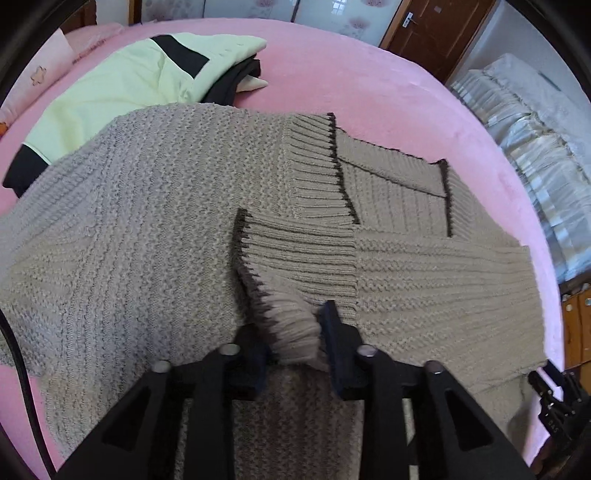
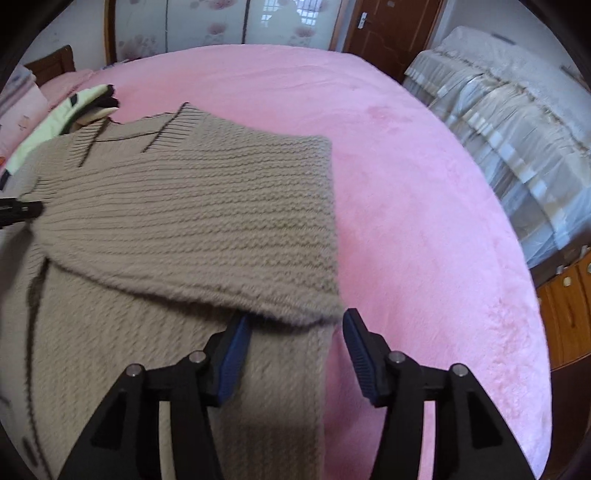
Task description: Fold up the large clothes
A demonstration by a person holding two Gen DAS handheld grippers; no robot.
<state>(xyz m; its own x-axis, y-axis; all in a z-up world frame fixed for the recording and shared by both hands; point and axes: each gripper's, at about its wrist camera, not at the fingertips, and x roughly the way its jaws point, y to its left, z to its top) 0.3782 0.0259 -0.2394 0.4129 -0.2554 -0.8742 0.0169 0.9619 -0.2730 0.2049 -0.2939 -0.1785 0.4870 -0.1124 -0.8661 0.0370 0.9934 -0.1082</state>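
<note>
A large beige knitted sweater [image 1: 147,221] with dark-trimmed ribbed edges lies spread on the pink bed [image 1: 369,85]. My left gripper [image 1: 295,332] is shut on the sweater's ribbed cuff [image 1: 295,258], which bunches between the jaws. A sleeve lies folded across the body. In the right wrist view the same sweater [image 2: 184,221] fills the left half. My right gripper [image 2: 295,332] is open, its jaws astride the folded sleeve's near edge, one finger [image 2: 236,343] partly under the fabric. The right gripper also shows at the lower right of the left wrist view [image 1: 557,398].
A pale green and black garment stack [image 1: 129,85] lies at the far left of the bed, also in the right wrist view [image 2: 74,107]. A covered piece of furniture [image 2: 517,122] stands right of the bed. A wooden door [image 1: 436,33] is behind.
</note>
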